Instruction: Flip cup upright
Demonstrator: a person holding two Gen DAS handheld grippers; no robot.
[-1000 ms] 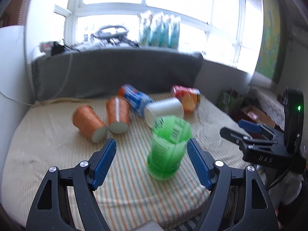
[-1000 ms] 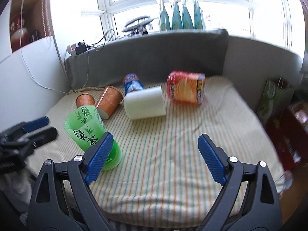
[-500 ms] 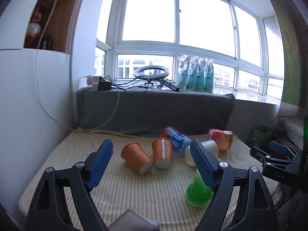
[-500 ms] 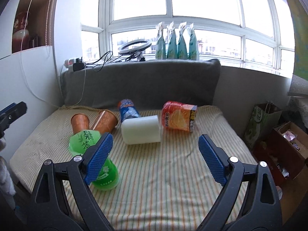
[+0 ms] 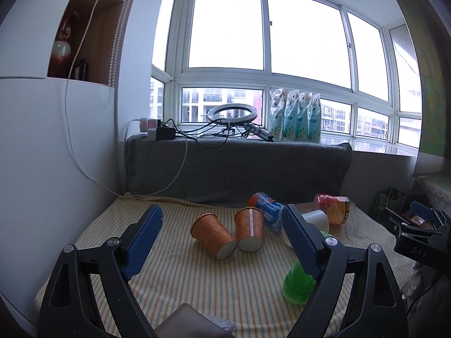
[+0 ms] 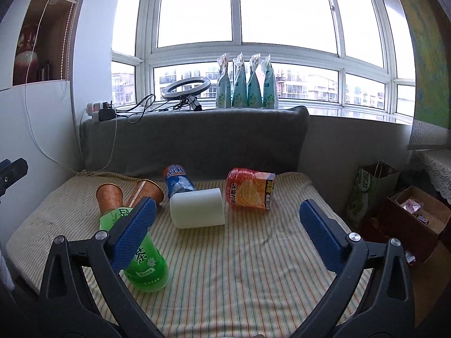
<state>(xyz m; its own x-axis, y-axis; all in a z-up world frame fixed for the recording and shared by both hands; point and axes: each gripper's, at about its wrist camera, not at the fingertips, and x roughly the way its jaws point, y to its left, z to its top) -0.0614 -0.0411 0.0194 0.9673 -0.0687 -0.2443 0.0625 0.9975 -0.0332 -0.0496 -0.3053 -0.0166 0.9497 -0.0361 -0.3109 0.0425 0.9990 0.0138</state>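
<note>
A green cup (image 6: 146, 267) stands on the striped cloth near its front edge, partly hidden behind my right gripper's left finger; it also shows in the left wrist view (image 5: 296, 284) behind my left gripper's right finger. Two orange cups (image 5: 214, 235) (image 5: 251, 229), a blue cup (image 6: 177, 181), a white cup (image 6: 197, 208) and a red-orange cup (image 6: 249, 188) lie on their sides further back. My left gripper (image 5: 222, 231) is open and empty, raised above the cloth. My right gripper (image 6: 225, 222) is open and empty too.
A grey padded backrest (image 6: 194, 138) runs behind the striped cloth (image 6: 253, 267). A ring light (image 6: 186, 86), cables and several pouches (image 6: 245, 83) sit on the windowsill. A white wall (image 5: 42, 155) is on the left. A paper bag (image 6: 369, 188) and a box (image 6: 420, 214) stand on the floor at right.
Both grippers have pulled back and tilted up from the cloth. The green cup, which stood between the left gripper's fingers a second ago, now stands free on the cloth.
</note>
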